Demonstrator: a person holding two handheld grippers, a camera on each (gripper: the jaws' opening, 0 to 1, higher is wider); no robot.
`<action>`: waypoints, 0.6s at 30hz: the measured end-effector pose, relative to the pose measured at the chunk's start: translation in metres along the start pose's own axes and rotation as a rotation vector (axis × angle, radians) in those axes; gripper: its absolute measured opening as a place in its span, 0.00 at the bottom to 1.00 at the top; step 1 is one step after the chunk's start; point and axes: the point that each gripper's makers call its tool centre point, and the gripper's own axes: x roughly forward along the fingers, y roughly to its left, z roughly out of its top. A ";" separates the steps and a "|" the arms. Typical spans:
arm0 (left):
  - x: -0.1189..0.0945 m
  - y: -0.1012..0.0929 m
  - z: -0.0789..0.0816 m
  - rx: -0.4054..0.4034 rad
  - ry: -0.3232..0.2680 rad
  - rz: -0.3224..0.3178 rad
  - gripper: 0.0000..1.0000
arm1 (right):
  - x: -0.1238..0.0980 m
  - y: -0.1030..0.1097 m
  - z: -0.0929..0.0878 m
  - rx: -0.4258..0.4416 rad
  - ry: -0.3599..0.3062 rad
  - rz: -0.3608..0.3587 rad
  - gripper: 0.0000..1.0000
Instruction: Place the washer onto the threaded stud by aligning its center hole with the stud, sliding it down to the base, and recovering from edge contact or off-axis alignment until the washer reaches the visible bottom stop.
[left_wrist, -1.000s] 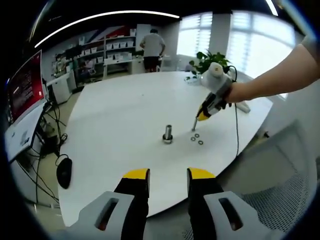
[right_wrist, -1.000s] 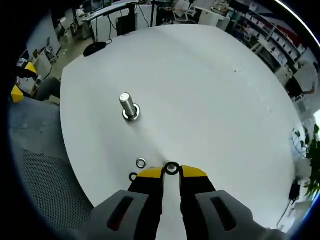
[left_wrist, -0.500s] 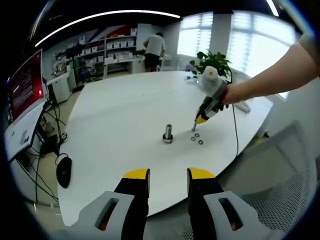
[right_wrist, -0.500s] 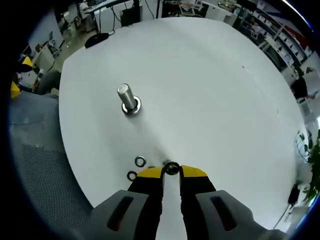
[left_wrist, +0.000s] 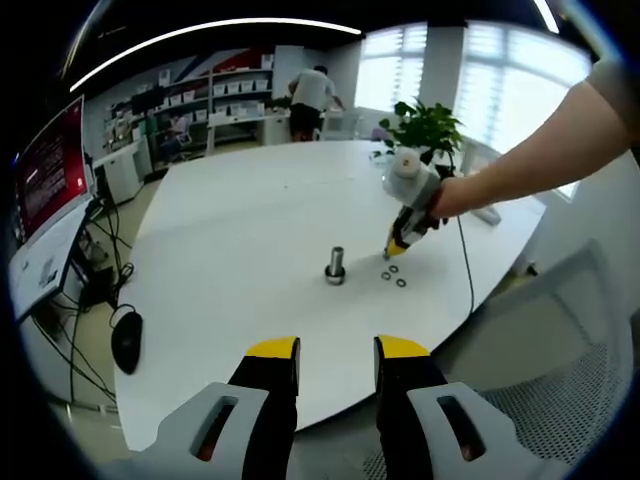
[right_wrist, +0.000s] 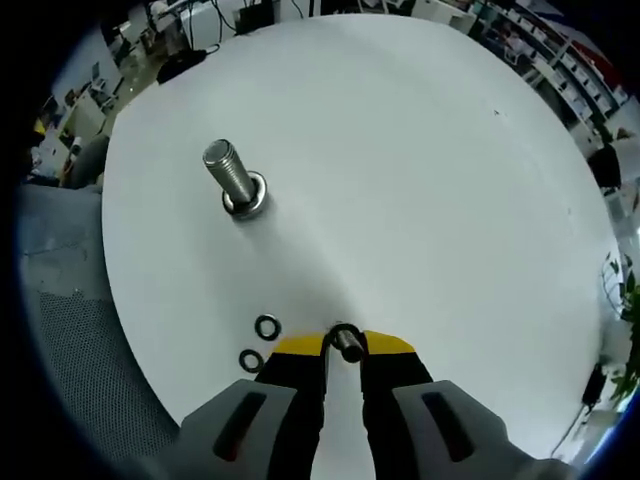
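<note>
Two grippers: each is riding under its own camera, jaws rising from the bottom of its view.
Right gripper (right_wrist: 343, 346): jaws are pinching a washer between the yellow tips, drawn in close on it; in the left gripper view it is showing as a white-and-yellow tool (left_wrist: 398, 243), held by a person's hand (left_wrist: 447, 197), tips down at the table.
Washer (right_wrist: 346, 342): sitting on edge between the right gripper's tips, dark ring, partly hidden by the pads.
Loose washers: two are lying flat on the table just left of the right gripper's tips, one (right_wrist: 267, 327) slightly ahead of the other (right_wrist: 251, 360), apart from each other.
Threaded stud (right_wrist: 233, 180): standing upright on a round base, well ahead and to the left of the right gripper's tips, apart from every washer; whether a washer is already lying at its base cannot be told. In the left gripper view it (left_wrist: 335, 264) is standing far ahead of the left jaws.
Left gripper (left_wrist: 337, 349): jaws are standing parted with nothing between them, hanging off the near edge of the table.
Table (right_wrist: 420, 160): white, round-edged, bearing the stud and washers.
Chair (left_wrist: 560, 340): grey mesh, lying right of the left gripper.
Monitor (left_wrist: 45, 170): standing far left of the left gripper.
Plant (left_wrist: 428, 122): showing beyond the right gripper, at the table's far side.
Person (left_wrist: 312, 95): standing at the shelves, farthest off.
</note>
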 end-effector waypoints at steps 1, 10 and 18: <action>0.000 0.000 0.000 0.000 0.000 0.001 0.28 | 0.000 0.000 0.000 0.002 0.003 0.001 0.14; 0.000 0.000 -0.001 -0.001 0.003 -0.001 0.28 | 0.008 -0.002 -0.002 0.002 0.009 0.002 0.15; 0.001 0.000 -0.001 0.002 0.004 -0.002 0.28 | -0.001 0.005 -0.008 0.027 0.007 -0.002 0.17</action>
